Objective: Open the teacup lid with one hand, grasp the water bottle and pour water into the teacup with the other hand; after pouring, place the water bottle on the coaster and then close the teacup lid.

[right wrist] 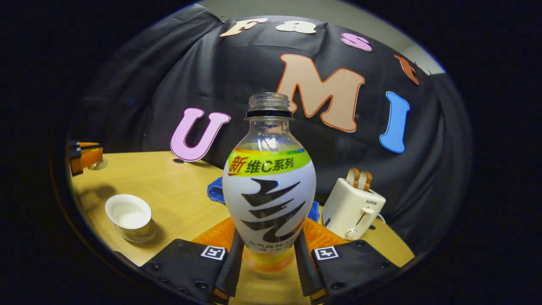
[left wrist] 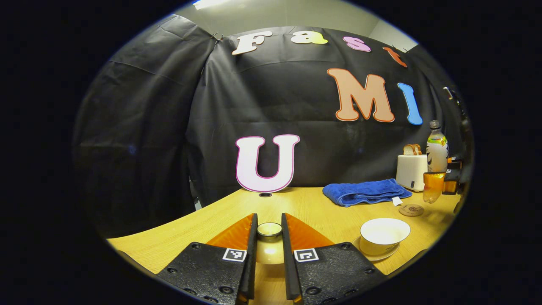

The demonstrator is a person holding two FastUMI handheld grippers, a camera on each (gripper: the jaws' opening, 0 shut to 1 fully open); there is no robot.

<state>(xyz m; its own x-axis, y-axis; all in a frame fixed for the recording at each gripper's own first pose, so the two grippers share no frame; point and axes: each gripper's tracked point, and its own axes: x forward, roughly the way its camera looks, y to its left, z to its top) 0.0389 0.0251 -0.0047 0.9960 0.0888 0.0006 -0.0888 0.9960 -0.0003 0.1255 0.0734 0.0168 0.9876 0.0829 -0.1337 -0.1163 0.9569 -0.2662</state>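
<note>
1. In the left gripper view, the left tongs (left wrist: 269,237) at bottom centre are clamped on the teacup lid (left wrist: 269,231).
2. The open teacup (left wrist: 383,235) sits on its saucer at lower right, on the bench (left wrist: 203,224).
3. In the right gripper view, the right tongs (right wrist: 269,250) grip the upright, uncapped water bottle (right wrist: 269,199) at centre.
4. The coaster (left wrist: 411,210) lies at right, near a blue towel (left wrist: 364,191) and a toaster (left wrist: 411,171).
</note>
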